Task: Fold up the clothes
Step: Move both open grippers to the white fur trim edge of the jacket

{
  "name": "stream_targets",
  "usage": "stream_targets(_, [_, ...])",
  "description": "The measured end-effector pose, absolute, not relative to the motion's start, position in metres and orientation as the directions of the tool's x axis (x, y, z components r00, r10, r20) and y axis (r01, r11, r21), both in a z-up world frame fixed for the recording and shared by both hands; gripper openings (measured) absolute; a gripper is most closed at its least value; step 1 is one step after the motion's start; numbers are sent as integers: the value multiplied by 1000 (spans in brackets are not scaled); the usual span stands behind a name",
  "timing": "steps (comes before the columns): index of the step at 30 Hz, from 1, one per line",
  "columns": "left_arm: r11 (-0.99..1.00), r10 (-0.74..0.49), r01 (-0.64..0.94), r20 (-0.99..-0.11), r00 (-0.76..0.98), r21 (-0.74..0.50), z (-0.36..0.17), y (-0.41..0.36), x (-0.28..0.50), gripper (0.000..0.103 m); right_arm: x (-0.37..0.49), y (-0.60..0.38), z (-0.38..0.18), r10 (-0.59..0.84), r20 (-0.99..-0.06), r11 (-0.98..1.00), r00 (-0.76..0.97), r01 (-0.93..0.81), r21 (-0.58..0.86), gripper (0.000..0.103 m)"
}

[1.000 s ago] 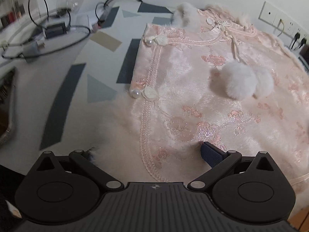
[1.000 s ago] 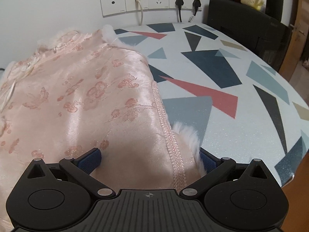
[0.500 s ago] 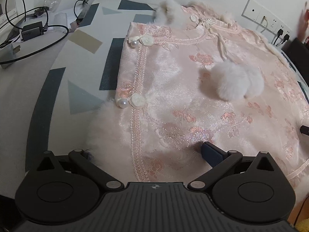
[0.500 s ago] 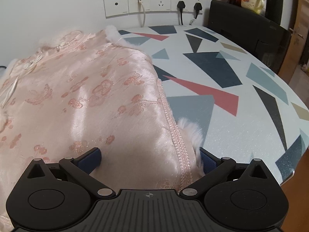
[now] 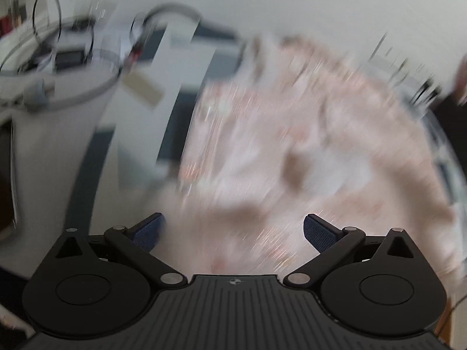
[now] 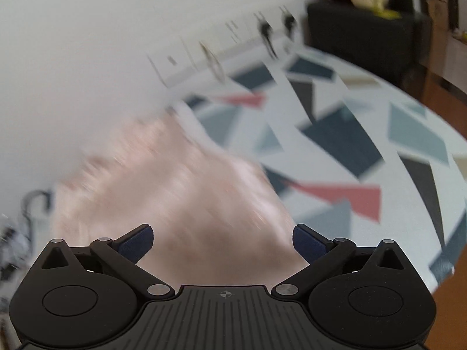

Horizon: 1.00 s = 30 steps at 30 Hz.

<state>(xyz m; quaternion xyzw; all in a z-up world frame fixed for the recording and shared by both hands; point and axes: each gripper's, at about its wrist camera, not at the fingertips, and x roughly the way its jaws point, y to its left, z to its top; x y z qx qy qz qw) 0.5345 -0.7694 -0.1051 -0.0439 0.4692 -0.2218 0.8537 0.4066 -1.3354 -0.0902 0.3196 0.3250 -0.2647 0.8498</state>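
Pink satin garment [image 5: 306,151], heavily motion-blurred in both views, lies on the patterned table [image 6: 364,151]. In the left wrist view it fills the centre and right of the frame; the table's white and dark-blue shapes show at centre left. Dark cables [image 5: 73,58] sit blurred in the upper left. Left gripper [image 5: 233,230] at bottom centre, jaws spread wide, blue pads [image 5: 318,233] apart with pink fabric showing between them; contact with the cloth cannot be told through the blur. In the right wrist view the garment occupies the lower left and centre, its right edge running beside bare table with red, grey and navy triangles. Right gripper [image 6: 223,240] at bottom centre, jaws also spread, nothing pinched. Wall sockets [image 6: 262,29] smeared at upper centre; black chair [image 6: 364,38] at upper right.
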Motion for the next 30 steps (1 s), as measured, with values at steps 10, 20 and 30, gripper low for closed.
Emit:
stream_targets(10, [816,-579,350,-657,483,-461,-41,-812,613,103,454,-1361,-30,-190,-580,580,792,567,585,102])
stream_targets(20, [871,-440,447,-726,529,-202,-84,-893,688,103,513,-1419,-106,-206,-682,595,702,643,482,101])
stream_targets(30, [905,-392,368,-757,523,-214,-127,-935,806,103,665,-1456,-182,-179,-707,819,684,502,278,102])
